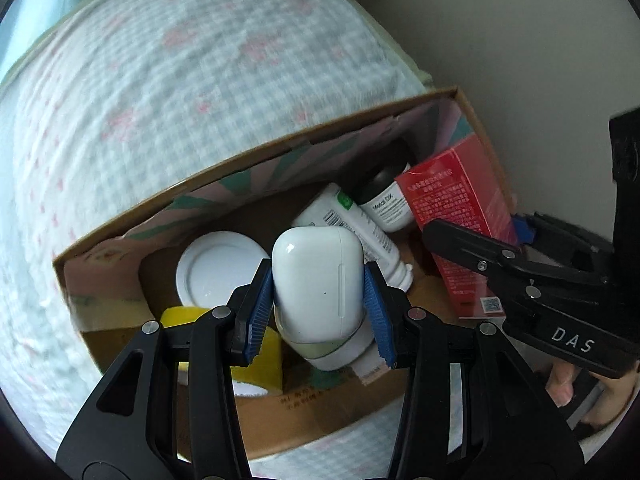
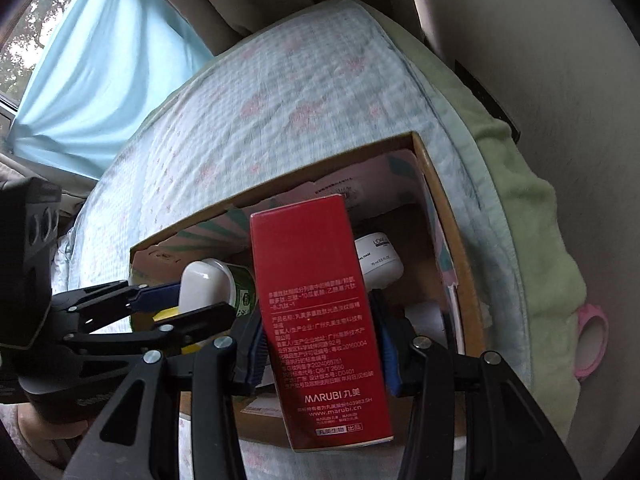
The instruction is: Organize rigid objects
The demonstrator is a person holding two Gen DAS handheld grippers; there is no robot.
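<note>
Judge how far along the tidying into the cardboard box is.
Done: bottles and a white lid already lie in the cardboard box. In hand: left gripper holds a white case, right gripper a red carton, both over the box. Left: releasing both.

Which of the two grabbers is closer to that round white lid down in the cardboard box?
Left. The left gripper, holding the white case, hangs right beside the white lid; the right gripper holds the red box at the far side.

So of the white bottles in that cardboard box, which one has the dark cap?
The short bottle at the box's far side, beside the red carton. The longer white bottle next to it lies on its side and bears a green label.
</note>
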